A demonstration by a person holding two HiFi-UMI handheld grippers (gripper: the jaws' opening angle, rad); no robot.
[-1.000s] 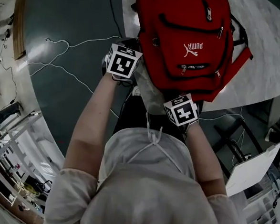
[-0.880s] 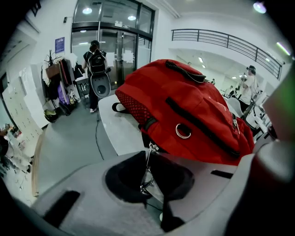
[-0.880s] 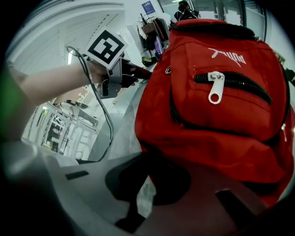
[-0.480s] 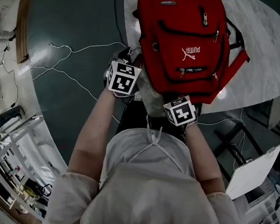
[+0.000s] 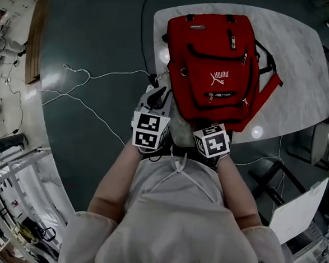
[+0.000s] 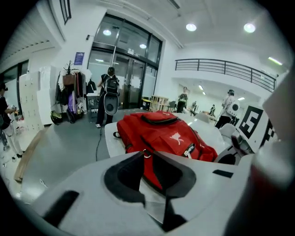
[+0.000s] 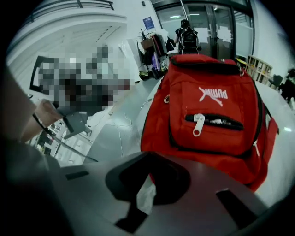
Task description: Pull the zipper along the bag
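A red backpack (image 5: 216, 70) lies flat on the pale table (image 5: 296, 58), front pocket up. It fills the right gripper view (image 7: 212, 106), where a white zipper pull (image 7: 198, 124) hangs at the front pocket. My left gripper (image 5: 157, 95) hovers off the bag's near left corner, clear of it. Its jaws (image 6: 148, 156) have just been closing and stand a little apart, with only the bag (image 6: 161, 133) seen beyond them. My right gripper (image 5: 208, 131) hangs over the bag's near edge, with a narrow gap between its jaws (image 7: 148, 161) and nothing in it.
White cables (image 5: 89, 78) trail over the dark floor left of the table. A chair (image 5: 327, 139) and a white board (image 5: 297, 202) stand at the right. In the left gripper view, a person (image 6: 109, 94) stands far off near glass doors.
My left gripper has left the bag's left side and drawn back toward my body. The right gripper has lifted slightly. The bag has not moved on the table.
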